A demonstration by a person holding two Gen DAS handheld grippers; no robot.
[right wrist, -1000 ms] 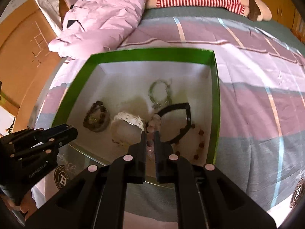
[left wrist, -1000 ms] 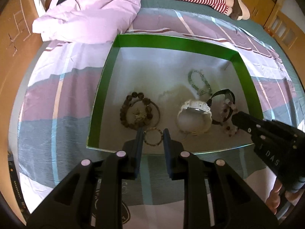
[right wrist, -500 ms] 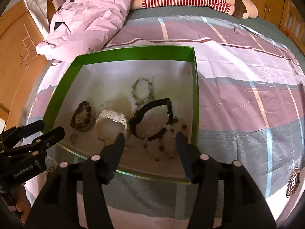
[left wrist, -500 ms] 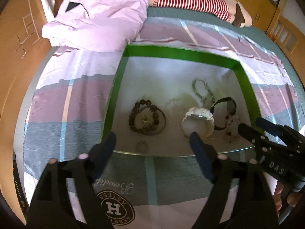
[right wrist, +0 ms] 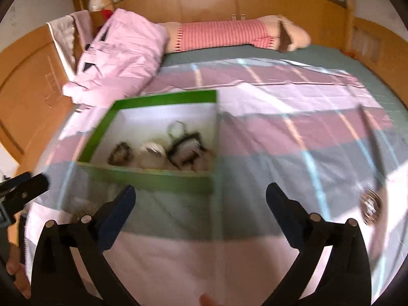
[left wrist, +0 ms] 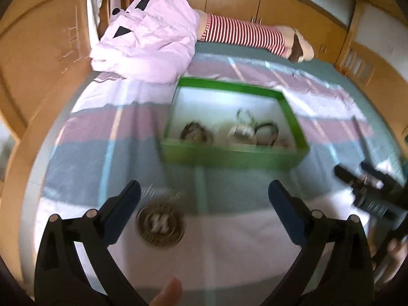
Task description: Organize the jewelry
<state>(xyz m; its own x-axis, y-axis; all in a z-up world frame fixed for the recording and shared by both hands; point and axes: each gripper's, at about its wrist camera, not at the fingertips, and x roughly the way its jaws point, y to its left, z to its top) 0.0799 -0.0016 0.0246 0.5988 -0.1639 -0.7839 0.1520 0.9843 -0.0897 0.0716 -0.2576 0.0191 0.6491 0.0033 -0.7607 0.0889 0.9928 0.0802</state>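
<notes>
Fingers first: the left gripper has its fingers spread wide and holds nothing, hanging over the bedspread on the near side of the box. The right gripper is the same, its fingers far apart and empty, above the pale strip of the spread in front of the box's near wall. Neither touches any piece of jewelry.

Beyond the fingertips sits the green box on the bed, its white floor carrying the jewelry in a loose row: a dark beaded bracelet at the left, a white bracelet in the middle, a black band to the right, and a pale greenish bracelet behind them. Motion blur keeps smaller pieces from being told apart.

No loose jewelry shows on the bedspread in either view; the round things there look like printed emblems. Judging from that, the gathering seems done or close to it, with at most tidying inside the box left. Farther back lie a pink quilt and a red-striped pillow.
</notes>
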